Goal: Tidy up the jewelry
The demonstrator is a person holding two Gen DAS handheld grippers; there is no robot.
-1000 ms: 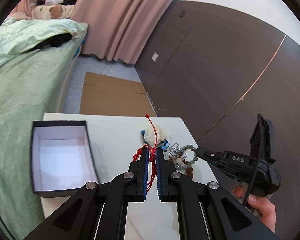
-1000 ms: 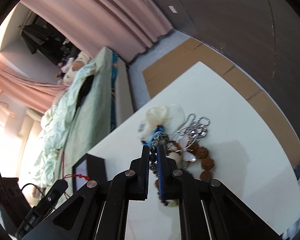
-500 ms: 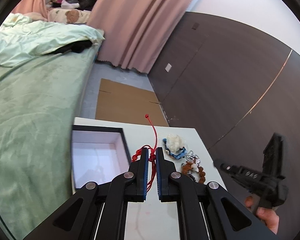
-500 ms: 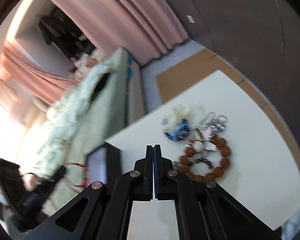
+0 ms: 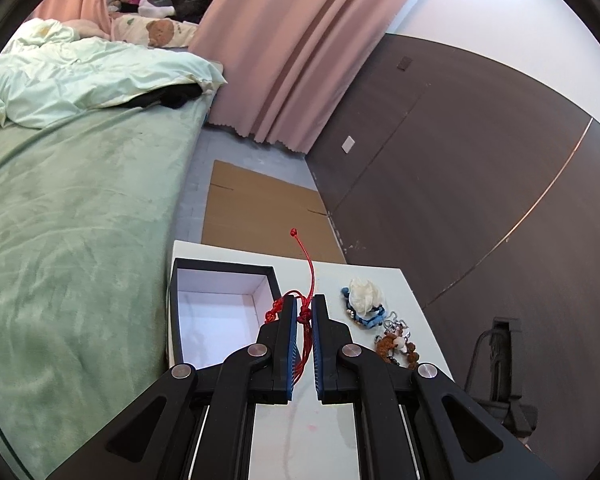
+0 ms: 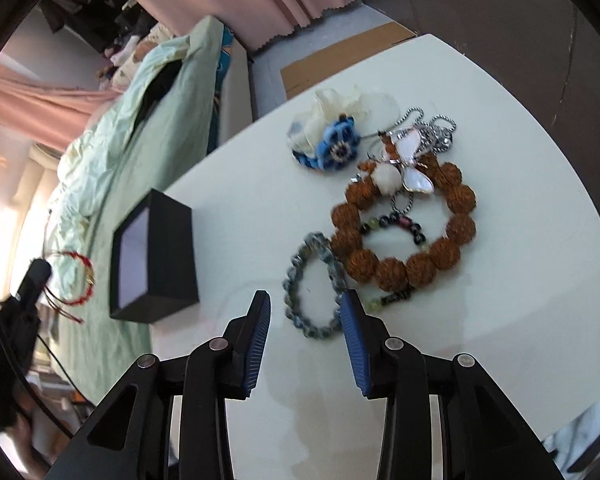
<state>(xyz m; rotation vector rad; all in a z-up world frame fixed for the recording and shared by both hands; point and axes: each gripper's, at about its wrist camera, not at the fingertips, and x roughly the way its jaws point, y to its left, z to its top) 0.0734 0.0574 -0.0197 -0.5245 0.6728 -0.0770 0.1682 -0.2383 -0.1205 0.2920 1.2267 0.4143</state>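
Observation:
My left gripper [image 5: 304, 304] is shut on a red string bracelet [image 5: 305, 316], held above the table beside the open black box [image 5: 216, 312] with a white inside. The bracelet also shows in the right wrist view [image 6: 80, 280], left of the box [image 6: 156, 256]. My right gripper [image 6: 304, 312] is open and empty over the white table [image 6: 500, 320], its jaws on either side of a grey-green bead bracelet [image 6: 316, 280]. Beyond lie a brown bead bracelet [image 6: 404, 232], a butterfly pendant on a chain [image 6: 412, 160] and a blue flower piece with white fabric [image 6: 336, 140].
A bed with green covers [image 5: 68, 208] runs along the table's left side. Flat cardboard [image 5: 260, 208] lies on the floor past the table's far edge. A dark wall [image 5: 480, 180] stands to the right. Pink curtains [image 5: 284, 52] hang behind.
My right gripper has opened and dropped toward the bead bracelets. My left gripper has carried the red bracelet closer to the box.

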